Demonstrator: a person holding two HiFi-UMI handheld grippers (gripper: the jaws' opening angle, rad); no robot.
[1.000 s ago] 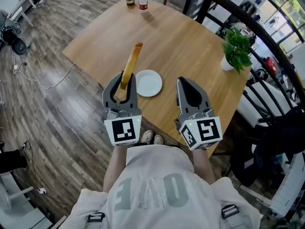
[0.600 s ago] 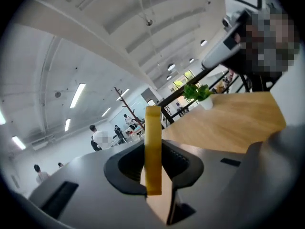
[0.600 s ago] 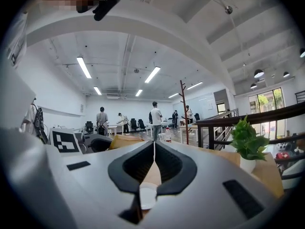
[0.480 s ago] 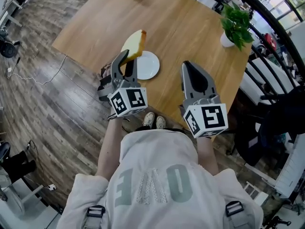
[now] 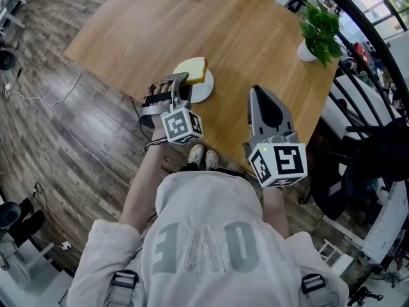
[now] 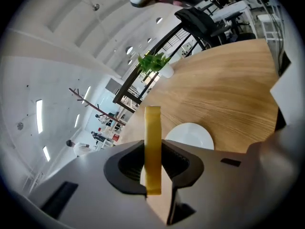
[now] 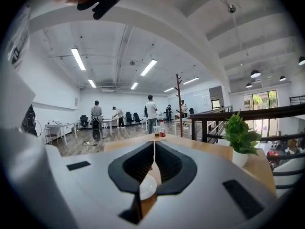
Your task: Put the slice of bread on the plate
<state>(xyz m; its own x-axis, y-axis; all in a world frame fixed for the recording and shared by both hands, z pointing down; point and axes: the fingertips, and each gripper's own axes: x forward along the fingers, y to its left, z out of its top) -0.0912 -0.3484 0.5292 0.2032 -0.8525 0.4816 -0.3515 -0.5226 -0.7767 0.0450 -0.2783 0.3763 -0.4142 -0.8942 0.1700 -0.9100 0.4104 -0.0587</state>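
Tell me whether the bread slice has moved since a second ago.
Yes. The slice of bread, clamped in the left gripper, stood edge-up left of the plate; now it has swung down and sits over the plate.

The pale-yellow bread slice (image 5: pixel 192 71) has a tan crust; the round flat plate (image 5: pixel 203 92) is plain white. Honey-toned grain streaks the wooden table (image 5: pixel 255 37). Grey left gripper (image 5: pixel 181 80) and right gripper (image 5: pixel 259 91) carry black-and-white square-patterned cubes.
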